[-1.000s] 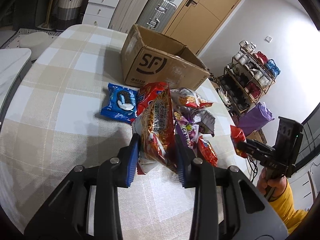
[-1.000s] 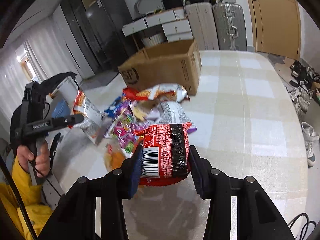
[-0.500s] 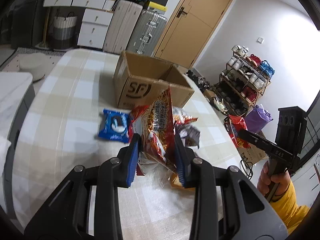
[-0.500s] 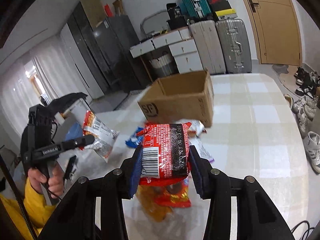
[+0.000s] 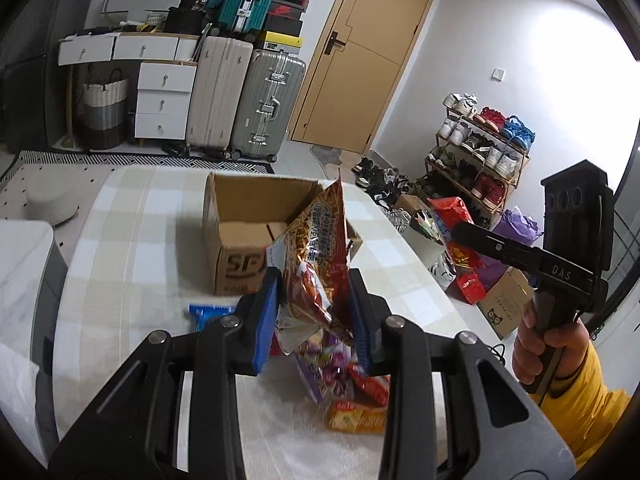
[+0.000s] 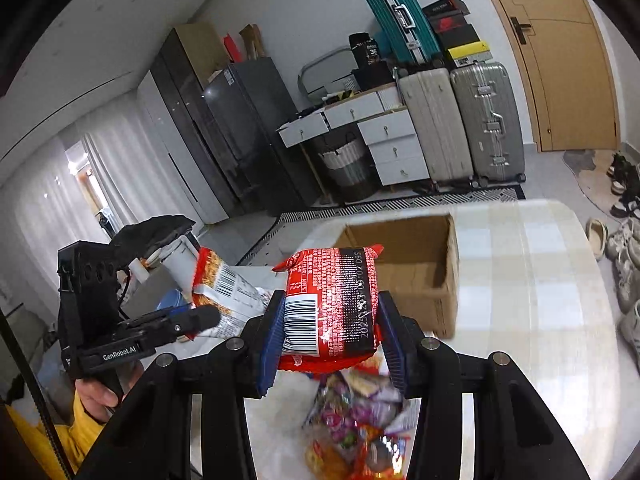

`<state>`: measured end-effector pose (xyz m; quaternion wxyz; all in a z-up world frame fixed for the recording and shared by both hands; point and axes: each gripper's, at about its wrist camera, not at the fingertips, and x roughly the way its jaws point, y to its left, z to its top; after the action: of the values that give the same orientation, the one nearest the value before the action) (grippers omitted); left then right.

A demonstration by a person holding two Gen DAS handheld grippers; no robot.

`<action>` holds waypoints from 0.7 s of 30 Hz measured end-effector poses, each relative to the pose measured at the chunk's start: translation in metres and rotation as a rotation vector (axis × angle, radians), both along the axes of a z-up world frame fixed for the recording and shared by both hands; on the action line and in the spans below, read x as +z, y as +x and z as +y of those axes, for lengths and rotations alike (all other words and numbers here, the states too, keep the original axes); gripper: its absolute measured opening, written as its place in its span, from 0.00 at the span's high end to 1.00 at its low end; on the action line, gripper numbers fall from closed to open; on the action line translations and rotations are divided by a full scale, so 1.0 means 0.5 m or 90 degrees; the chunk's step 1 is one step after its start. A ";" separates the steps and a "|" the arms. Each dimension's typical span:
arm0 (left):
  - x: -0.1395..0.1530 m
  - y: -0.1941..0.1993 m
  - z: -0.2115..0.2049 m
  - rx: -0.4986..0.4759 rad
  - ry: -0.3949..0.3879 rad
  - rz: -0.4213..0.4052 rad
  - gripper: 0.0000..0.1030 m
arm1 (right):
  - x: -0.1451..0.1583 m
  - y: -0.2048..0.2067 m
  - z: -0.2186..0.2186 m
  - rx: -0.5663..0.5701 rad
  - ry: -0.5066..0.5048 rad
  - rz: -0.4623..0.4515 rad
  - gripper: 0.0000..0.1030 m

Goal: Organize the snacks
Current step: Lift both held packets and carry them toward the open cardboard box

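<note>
Below, loose snacks (image 6: 356,420) lie before the box (image 6: 416,276).

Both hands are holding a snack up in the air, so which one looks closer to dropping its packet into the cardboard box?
Probably the left gripper. Its noodle-snack bag hangs right in front of the open cardboard box. The right gripper with its red packet looks off to the side, beyond the table edge in the left view.

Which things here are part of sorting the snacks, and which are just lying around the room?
Part of the job:
- noodle snack bag in the left tool
- red packet in the right tool
- cardboard box
- snack pile
- blue cookie pack

Just lying about:
- suitcases
- shoe rack
- drawers
</note>
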<state>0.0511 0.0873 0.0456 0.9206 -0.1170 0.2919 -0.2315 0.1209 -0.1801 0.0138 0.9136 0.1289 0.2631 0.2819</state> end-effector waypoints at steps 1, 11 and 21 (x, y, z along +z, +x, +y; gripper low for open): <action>0.010 0.006 -0.002 0.002 0.004 -0.003 0.72 | 0.011 0.011 0.005 0.002 -0.003 -0.002 0.57; 0.091 0.127 -0.063 -0.013 0.056 0.001 1.00 | 0.060 0.151 0.057 0.019 -0.028 0.004 0.57; 0.040 0.239 -0.053 -0.011 0.049 0.060 1.00 | -0.016 0.229 0.063 0.018 -0.009 0.072 0.57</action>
<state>0.1704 0.0609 0.0658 0.9077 -0.0899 0.3444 -0.2222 0.2354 -0.1487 0.0056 0.8942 0.1344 0.3179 0.2850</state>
